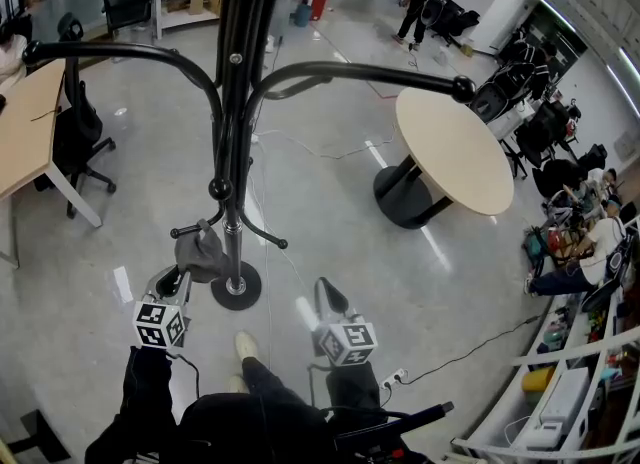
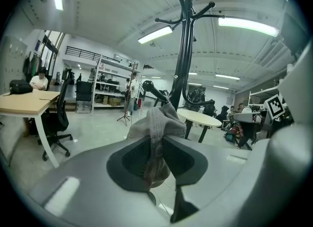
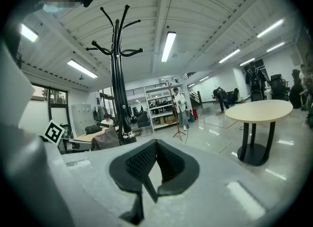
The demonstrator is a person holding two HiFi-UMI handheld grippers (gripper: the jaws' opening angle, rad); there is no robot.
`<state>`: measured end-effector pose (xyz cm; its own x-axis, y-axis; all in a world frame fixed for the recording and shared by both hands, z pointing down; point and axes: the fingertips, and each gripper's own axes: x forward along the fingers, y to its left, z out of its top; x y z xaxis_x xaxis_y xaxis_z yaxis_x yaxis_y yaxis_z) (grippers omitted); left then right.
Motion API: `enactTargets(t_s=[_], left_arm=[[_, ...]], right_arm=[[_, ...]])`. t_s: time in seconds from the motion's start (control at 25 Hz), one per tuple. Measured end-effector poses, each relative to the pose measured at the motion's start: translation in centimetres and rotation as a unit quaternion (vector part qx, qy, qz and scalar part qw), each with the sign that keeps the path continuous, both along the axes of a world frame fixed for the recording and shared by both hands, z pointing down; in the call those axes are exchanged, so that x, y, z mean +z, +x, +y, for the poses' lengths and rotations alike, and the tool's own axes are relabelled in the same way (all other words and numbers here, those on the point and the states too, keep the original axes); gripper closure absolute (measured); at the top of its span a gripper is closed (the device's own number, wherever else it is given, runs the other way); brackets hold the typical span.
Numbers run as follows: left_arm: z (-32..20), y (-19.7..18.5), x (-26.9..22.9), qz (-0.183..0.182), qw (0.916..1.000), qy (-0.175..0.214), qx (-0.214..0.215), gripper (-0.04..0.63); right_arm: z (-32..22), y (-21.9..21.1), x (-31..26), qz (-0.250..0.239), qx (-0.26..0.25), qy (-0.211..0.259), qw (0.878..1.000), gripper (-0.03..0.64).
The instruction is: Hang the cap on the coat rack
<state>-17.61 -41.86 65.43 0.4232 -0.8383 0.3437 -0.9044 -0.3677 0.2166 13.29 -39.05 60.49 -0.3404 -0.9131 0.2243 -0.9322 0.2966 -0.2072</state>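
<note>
The black coat rack rises in front of me, its round base on the floor. My left gripper is shut on a crumpled grey cap, held just left of the pole beside a short low hook. In the left gripper view the cap is pinched between the pads, and a ball-tipped hook of the rack stands right behind it. My right gripper hangs to the right of the base, shut and empty; from there the rack and cap show at left.
A round beige table stands at the right and a wooden desk with an office chair at the left. A power strip and cables lie on the floor. People sit at the far right.
</note>
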Motion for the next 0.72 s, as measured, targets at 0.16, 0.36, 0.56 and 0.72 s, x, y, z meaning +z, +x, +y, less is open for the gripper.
enactTargets(t_s=[0.16, 0.36, 0.56, 0.72], left_arm=[[-0.1, -0.1, -0.1, 0.006, 1.0000, -0.002, -0.002, 0.512], [0.1, -0.6, 0.0, -0.002, 0.9999, 0.001, -0.015, 0.492], [0.1, -1.2, -1.0, 0.010, 0.9992, 0.027, -0.026, 0.434], [0.3, -1.4, -1.8, 0.011, 0.9987, 0.041, -0.030, 0.374]], right_arm=[[-0.1, 0.0, 0.1, -0.004, -0.002, -0.001, 1.000, 0.615], [-0.1, -0.4, 0.2, -0.008, -0.007, -0.001, 1.000, 0.615], [0.0, -0.6, 0.1, -0.005, -0.010, 0.001, 1.000, 0.615], [0.2, -0.8, -0.3, -0.006, -0.011, 0.007, 1.000, 0.615]])
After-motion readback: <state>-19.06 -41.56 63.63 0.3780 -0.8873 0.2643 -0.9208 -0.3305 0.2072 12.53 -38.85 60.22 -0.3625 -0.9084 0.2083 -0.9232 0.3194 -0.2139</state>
